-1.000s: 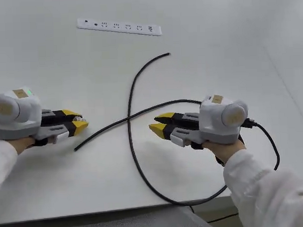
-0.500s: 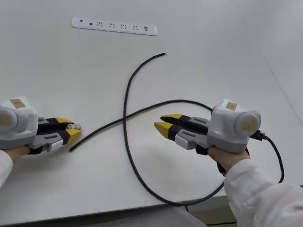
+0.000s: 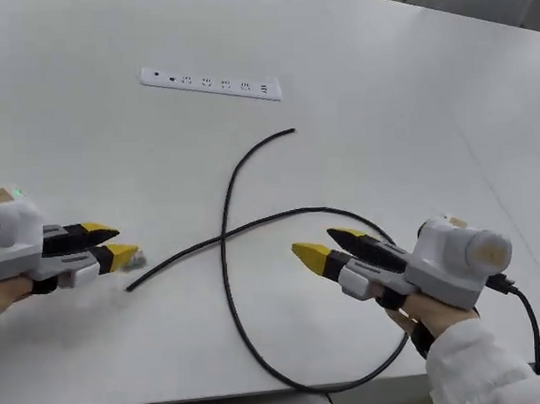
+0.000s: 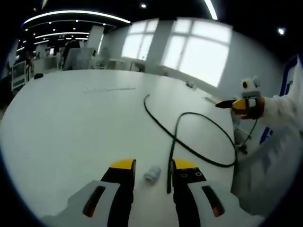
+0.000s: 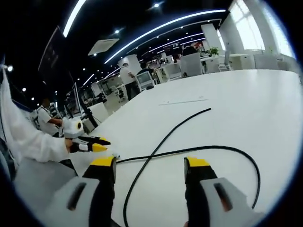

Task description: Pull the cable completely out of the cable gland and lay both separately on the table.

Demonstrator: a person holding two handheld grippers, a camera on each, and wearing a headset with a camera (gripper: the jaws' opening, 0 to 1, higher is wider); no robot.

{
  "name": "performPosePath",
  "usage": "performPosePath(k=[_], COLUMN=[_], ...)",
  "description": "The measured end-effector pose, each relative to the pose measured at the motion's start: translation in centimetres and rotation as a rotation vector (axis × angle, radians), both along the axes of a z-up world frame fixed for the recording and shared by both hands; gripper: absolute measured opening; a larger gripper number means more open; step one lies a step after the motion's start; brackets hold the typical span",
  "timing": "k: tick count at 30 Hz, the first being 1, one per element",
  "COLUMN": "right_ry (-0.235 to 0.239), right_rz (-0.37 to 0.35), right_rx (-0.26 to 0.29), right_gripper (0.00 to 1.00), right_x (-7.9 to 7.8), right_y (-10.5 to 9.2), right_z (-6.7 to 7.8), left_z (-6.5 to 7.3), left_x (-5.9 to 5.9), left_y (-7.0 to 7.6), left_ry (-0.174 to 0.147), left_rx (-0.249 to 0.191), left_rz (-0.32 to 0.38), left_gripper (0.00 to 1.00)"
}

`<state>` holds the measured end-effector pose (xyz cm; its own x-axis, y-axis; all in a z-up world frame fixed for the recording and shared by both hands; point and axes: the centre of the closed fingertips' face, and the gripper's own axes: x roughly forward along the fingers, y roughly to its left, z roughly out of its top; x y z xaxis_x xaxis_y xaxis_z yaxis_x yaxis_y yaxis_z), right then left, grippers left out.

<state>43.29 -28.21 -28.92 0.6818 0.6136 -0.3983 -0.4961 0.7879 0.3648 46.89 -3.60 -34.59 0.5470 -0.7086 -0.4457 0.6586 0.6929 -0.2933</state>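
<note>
White table (image 3: 382, 118), cable (image 3: 223, 236) near edge, gland (image 4: 152, 173) separate

The counter (image 3: 382, 118) is plain white, with no pattern. Across the middle of the frame the cable (image 3: 227, 283) is black, and the cable gland (image 3: 134, 258) at the left is pale grey-white. The left gripper (image 3: 125, 243) and right gripper (image 3: 313, 240) have white bodies and black jaws tipped yellow. The power strip (image 3: 211, 83) at upper left is white with dark sockets.

We count one black cable (image 3: 223, 232), one cable gland (image 3: 133, 258), one power strip (image 3: 211, 83) and two claws, the left claw (image 3: 125, 242) and the right claw (image 3: 311, 240), on one worktop (image 3: 382, 118).
</note>
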Motion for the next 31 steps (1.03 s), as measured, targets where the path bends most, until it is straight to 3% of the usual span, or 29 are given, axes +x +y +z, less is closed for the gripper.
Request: performPosePath(k=[3,5,8,10,12,14,15,17,19,25,31], right_ry=[-0.005,-0.008,-0.01,-0.01,-0.007,0.0,0.013,0.024,0.036,0.066,0.077], right_rz=[0.0,-0.001,0.003,0.007,0.009,0.008,0.009,0.017,0.025,0.006,-0.014], right_rx=[-0.033,-0.039,-0.084,-0.102,-0.123,-0.136,-0.144,-0.165,-0.181,-0.173,-0.167], right_gripper=[0.64,0.65,0.68,0.7,0.72,0.73,0.73,0.73,0.74,0.76,0.76], right_x=[-0.9,-1.6,-2.9,-3.6,-4.5,-5.4,-5.9,-6.8,-7.6,-8.9,-9.8], right_y=[-1.0,-1.7,-2.8,-3.2,-3.8,-4.3,-4.6,-4.8,-5.0,-5.8,-6.2], right_z=[0.6,1.2,1.8,2.2,2.5,2.7,2.7,2.6,2.3,1.7,1.5], left_z=[2.1,3.6,6.0,7.1,8.5,9.3,9.6,10.7,11.4,11.7,10.8], left_x=[-0.4,-1.0,-2.0,-2.6,-3.7,-4.9,-6.0,-7.0,-8.2,-10.8,-13.3], left_y=[1.3,2.4,4.9,6.1,7.1,8.3,8.7,9.4,9.8,10.2,10.0], left_ry=[-0.043,-0.038,-0.057,-0.044,-0.015,-0.002,0.051,0.015,0.011,0.028,0.041], left_rx=[0.005,0.006,0.053,0.05,0.016,0.024,0.011,0.019,0.027,0.015,0.06], left_rz=[0.009,0.019,0.061,0.087,0.12,0.144,0.164,0.189,0.197,0.211,0.193], left_gripper=[0.39,0.46,0.5,0.5,0.55,0.61,0.65,0.72,0.75,0.78,0.77])
